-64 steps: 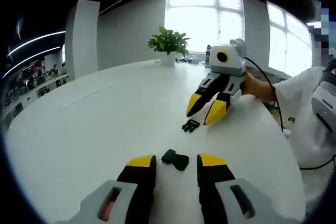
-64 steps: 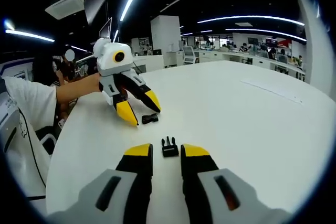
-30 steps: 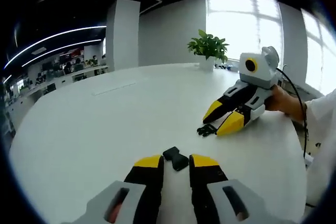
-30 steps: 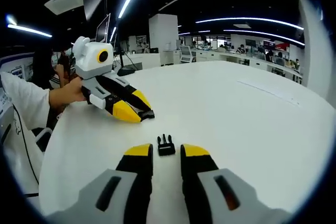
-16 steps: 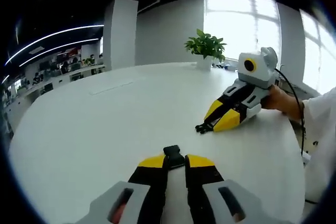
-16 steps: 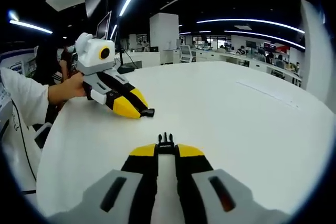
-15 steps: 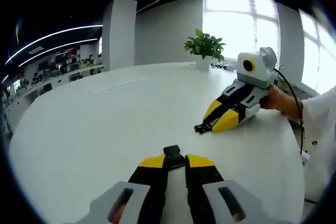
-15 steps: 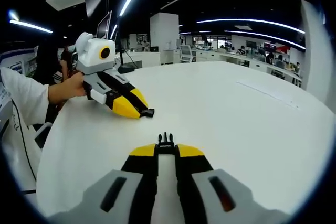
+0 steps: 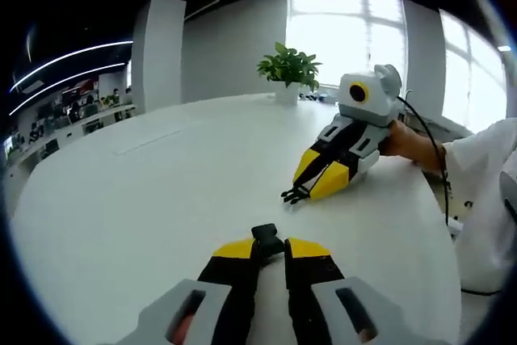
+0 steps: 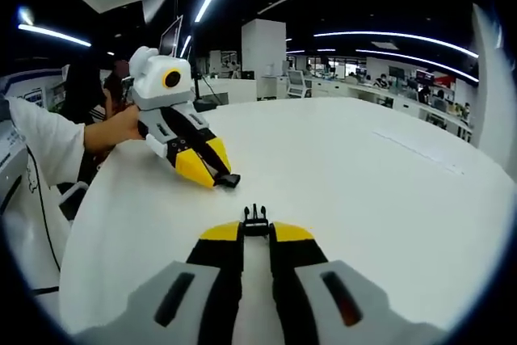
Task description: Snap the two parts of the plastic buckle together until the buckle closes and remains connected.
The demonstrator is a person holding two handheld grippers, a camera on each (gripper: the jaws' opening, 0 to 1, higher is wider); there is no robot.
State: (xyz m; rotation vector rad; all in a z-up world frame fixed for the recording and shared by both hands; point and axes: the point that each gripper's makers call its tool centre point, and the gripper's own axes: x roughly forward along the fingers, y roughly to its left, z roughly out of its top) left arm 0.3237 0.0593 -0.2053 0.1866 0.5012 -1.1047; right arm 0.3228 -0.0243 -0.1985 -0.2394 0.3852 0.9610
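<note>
Each claw grips one buckle half: left claw (image 9: 267,248) the socket (image 9: 266,234), right claw (image 10: 255,233) the prongs (image 10: 255,217); misaligned halves may jam or slip out.

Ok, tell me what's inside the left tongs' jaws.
The left tongs are shut on the black socket half of the buckle; just its end pokes out past the yellow tips. The rest is covered by the jaws, above the white table.

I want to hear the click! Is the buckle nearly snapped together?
Not yet. Done: the left tool has shut on the black socket half of the plastic buckle, and the right tool on the black pronged half. Left: bringing the two halves, still apart, together until they click.
</note>
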